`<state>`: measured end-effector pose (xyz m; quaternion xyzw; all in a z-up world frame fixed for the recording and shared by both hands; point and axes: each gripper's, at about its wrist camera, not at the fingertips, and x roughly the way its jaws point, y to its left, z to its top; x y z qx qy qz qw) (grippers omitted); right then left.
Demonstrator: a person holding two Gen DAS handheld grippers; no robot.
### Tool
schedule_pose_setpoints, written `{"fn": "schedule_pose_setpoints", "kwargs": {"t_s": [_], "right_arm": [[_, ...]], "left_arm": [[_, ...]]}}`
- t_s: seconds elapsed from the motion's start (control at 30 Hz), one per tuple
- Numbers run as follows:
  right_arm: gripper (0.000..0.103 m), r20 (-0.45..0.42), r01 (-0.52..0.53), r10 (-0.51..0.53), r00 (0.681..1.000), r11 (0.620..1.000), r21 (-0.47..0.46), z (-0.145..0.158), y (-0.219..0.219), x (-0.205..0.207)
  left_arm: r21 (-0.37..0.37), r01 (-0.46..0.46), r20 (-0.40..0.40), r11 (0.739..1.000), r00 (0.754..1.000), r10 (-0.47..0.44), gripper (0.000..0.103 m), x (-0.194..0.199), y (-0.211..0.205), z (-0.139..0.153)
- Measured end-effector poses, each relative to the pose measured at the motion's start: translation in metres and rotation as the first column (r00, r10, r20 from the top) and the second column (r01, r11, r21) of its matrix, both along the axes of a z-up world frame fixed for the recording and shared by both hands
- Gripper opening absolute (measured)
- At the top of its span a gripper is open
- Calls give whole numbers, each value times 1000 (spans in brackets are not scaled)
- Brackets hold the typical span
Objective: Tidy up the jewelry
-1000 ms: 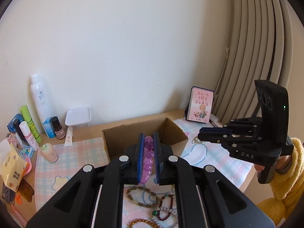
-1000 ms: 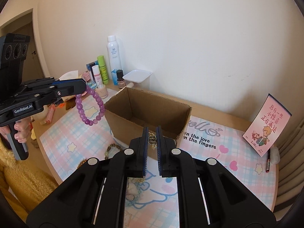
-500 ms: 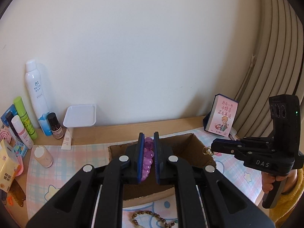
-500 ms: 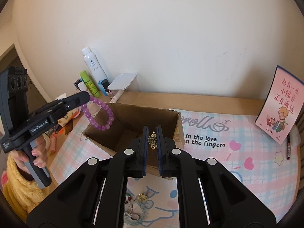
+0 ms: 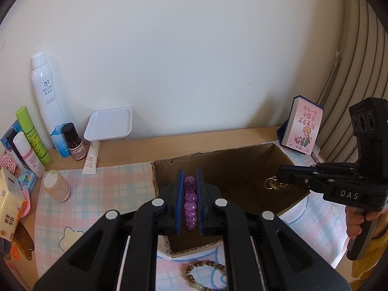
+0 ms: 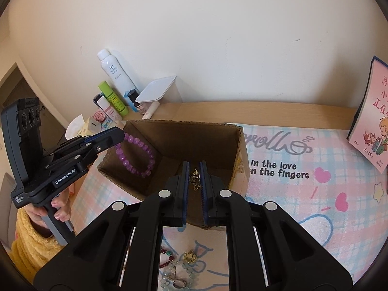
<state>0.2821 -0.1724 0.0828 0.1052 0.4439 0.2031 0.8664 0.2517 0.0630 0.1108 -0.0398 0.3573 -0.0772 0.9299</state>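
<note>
Pastel checked cloth covers the table [image 6: 315, 150], with toiletries along the wall. Both tools have moved forward since a second ago and now hang over the open cardboard box [image 6: 238, 145]. The left tool [image 5: 189, 189] is clenched on the purple bead bracelet [image 6: 138, 155], which dangles inside the box mouth; the right tool [image 6: 194, 177] pinches a small gold piece [image 5: 272, 183] above the box interior. Dropping both looks imminent. More bracelets [image 6: 179, 271] wait on the cloth.
</note>
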Motion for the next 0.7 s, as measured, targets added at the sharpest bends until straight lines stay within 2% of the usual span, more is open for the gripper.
{"fn": "schedule_pose_setpoints", "kwargs": {"t_s": [0.07, 0.1, 0.17, 0.27, 0.37, 0.5, 0.53, 0.57, 0.7], "right_arm": [[10, -4, -1, 1, 1000, 1000, -4, -1, 3, 1], [10, -1, -2, 2, 1000, 1000, -8, 0, 3, 0], [10, 22, 0, 0, 1000, 1000, -21, 4, 5, -3], [10, 68, -19, 20, 998, 1000, -21, 15, 8, -14], [19, 124, -43, 46, 991, 999, -27, 29, 11, -32], [19, 179, -81, 88, 980, 996, -41, 42, 14, -62], [23, 187, -89, 97, 978, 995, -50, 43, 16, -68], [27, 187, -99, 109, 976, 993, -60, 43, 18, -74], [28, 173, -140, 158, 972, 984, -112, 37, 24, -94]], "left_arm": [[10, -5, 15, 1000, 1000, 5, 11, -2, 1, 2], [21, -6, 28, 1000, 1000, 5, 15, -4, 1, 4], [37, -8, 59, 999, 998, 5, 21, -9, 1, 9], [45, 14, 92, 999, 996, -18, 23, -21, 1, 19], [37, 48, 108, 998, 993, -52, 26, -37, 0, 28], [55, 94, 102, 994, 990, -100, 27, -60, -7, 35], [61, 101, 94, 993, 990, -107, 27, -66, -9, 36], [63, 116, 85, 991, 989, -122, 27, -71, -11, 36], [88, 185, 46, 979, 981, -189, 27, -90, -20, 29]]}}
